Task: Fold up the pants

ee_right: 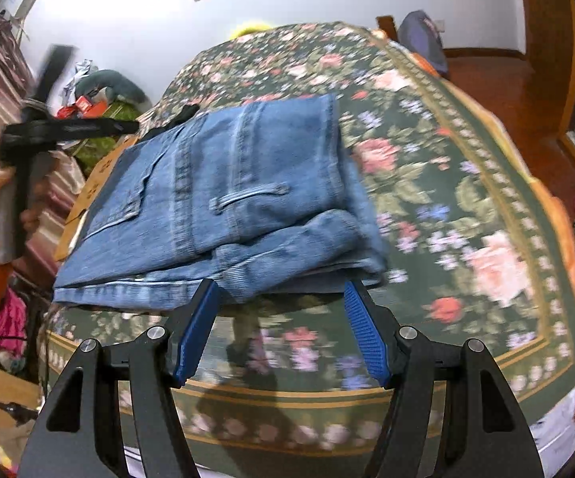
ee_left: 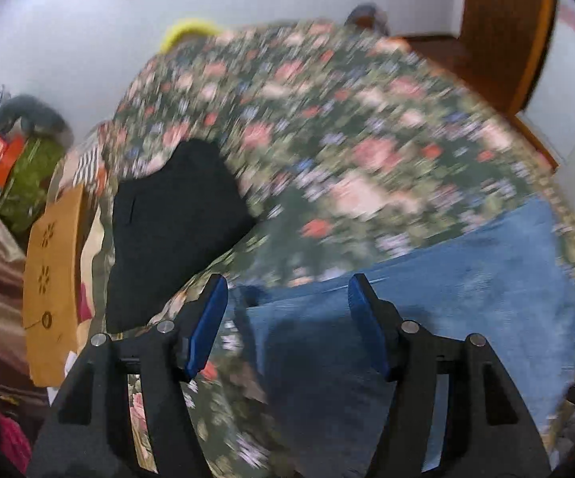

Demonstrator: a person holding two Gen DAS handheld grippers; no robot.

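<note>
Blue jeans (ee_right: 223, 207) folded into a thick, roughly rectangular stack, lying on a floral bedspread (ee_right: 466, 199) of dark green with pink roses and a gold border. Waistband and belt loop turned up on top, a back pocket visible toward the left of the stack, layered edges facing the right wrist camera. Right tool (ee_right: 281, 332) open, blue pads (ee_right: 361, 330) spread wide, empty, hovering just in front of the near edge of the stack; whether the tips touch the denim impossible to tell. Left tool (ee_left: 283, 318) likewise open and empty, blue-padded fingers (ee_left: 207, 326) apart, poised above the left part of the jeans (ee_left: 426, 318), whose corner and edge run between the fingers in the left wrist view. The same left tool (ee_right: 64, 127) seen from the right wrist camera at far left, black, held up beside the stack by a hand (ee_right: 12, 199) with an orange sleeve below. Left wrist view heavily motion-blurred, floral pattern smeared. A black garment (ee_left: 175, 231) lying folded on the bedspread (ee_left: 327, 127) beyond the jeans, toward the left edge of the bed. A tan cardboard piece (ee_left: 52, 275) with small flower cutouts beside the bed at left. Something yellow (ee_left: 185, 30) at the far end of the bed, partly hidden. Wooden floor (ee_right: 498, 87) to the right, white wall behind.
</note>
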